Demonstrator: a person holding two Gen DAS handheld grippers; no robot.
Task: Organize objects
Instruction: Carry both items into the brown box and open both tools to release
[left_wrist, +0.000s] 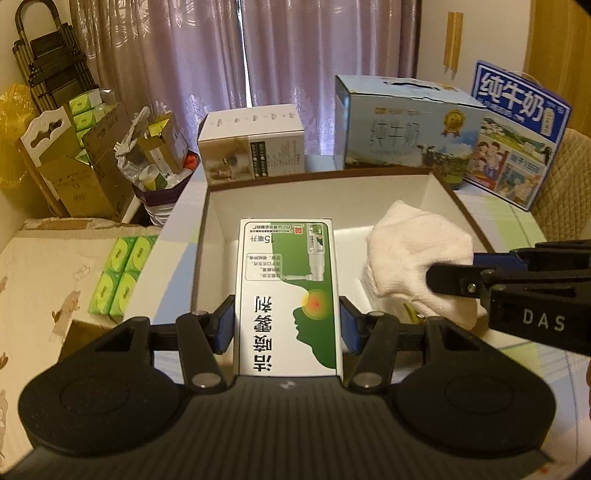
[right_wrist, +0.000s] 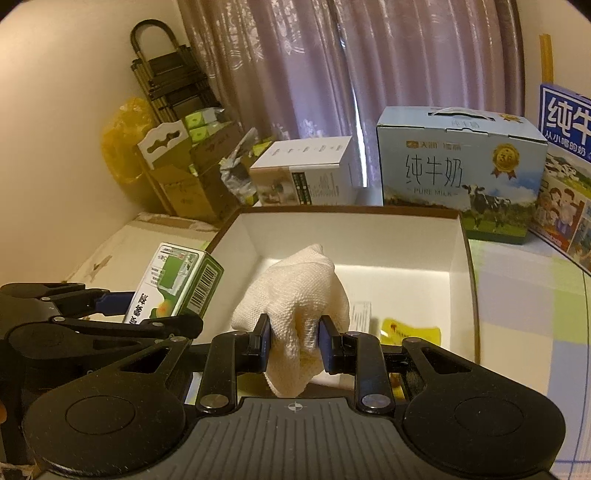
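Left wrist, carton (left_wrist: 288, 295) clamped, cloth (right_wrist: 295, 295) gripped

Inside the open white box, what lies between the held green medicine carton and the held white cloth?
Nothing: bare white floor of the box separates the carton from the cloth, seen in the left wrist view.

Home: curtains (left_wrist: 192, 66), milk cartons (right_wrist: 458, 166).

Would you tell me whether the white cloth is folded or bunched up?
Bunched up: the cloth is a crumpled lump pinched in the right hand-held gripper, above the open box.
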